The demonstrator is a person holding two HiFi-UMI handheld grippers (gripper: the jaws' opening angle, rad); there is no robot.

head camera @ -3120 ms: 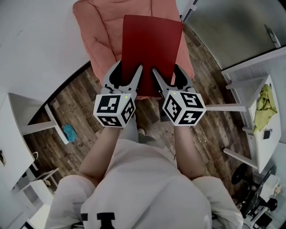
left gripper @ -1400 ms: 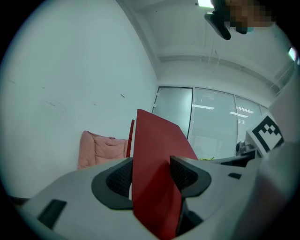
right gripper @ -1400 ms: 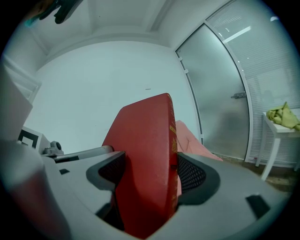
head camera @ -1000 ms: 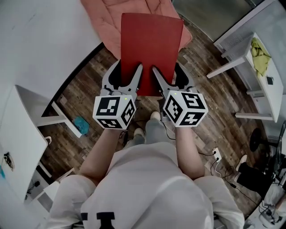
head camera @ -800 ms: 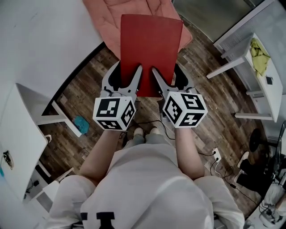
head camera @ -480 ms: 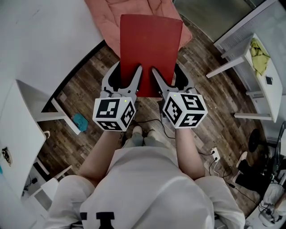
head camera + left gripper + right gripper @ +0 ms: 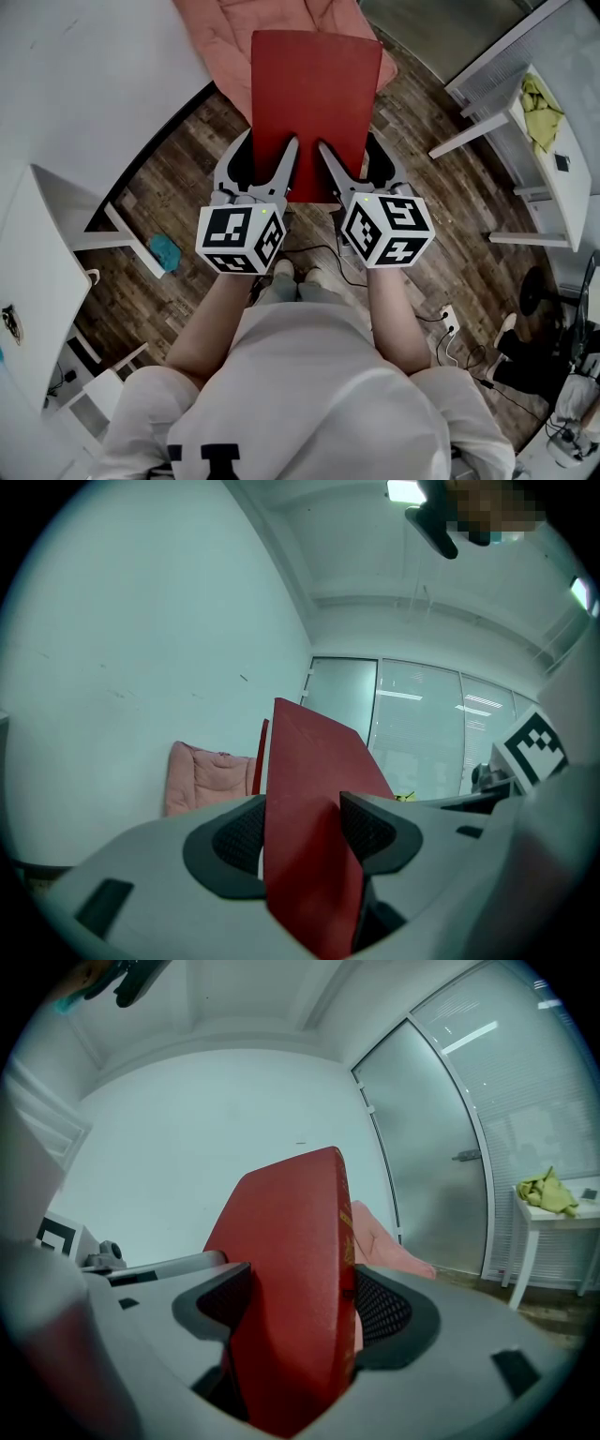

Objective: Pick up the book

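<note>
A thin red book [image 7: 314, 108] is held up in the air, flat, out in front of the person. My left gripper [image 7: 265, 157] is shut on the book's near left edge, and my right gripper [image 7: 352, 159] is shut on its near right edge. In the left gripper view the red book [image 7: 305, 827] stands between the black ribbed pads [image 7: 367, 829]. In the right gripper view the book's spine [image 7: 298, 1288] with gold print fills the gap between the pads [image 7: 380, 1309]. The book's near edge is hidden behind the jaws.
A pink cushioned seat [image 7: 244, 28] lies below the book's far end. White tables stand at the left [image 7: 37, 281] and right [image 7: 553, 122], the right one with a yellow-green cloth [image 7: 536, 98]. A teal item [image 7: 166, 251] and cables [image 7: 450, 337] lie on the wooden floor.
Both grippers keep the same hold on the red book. The surroundings have shifted a little under them as the person moved; the feet have drawn together.
</note>
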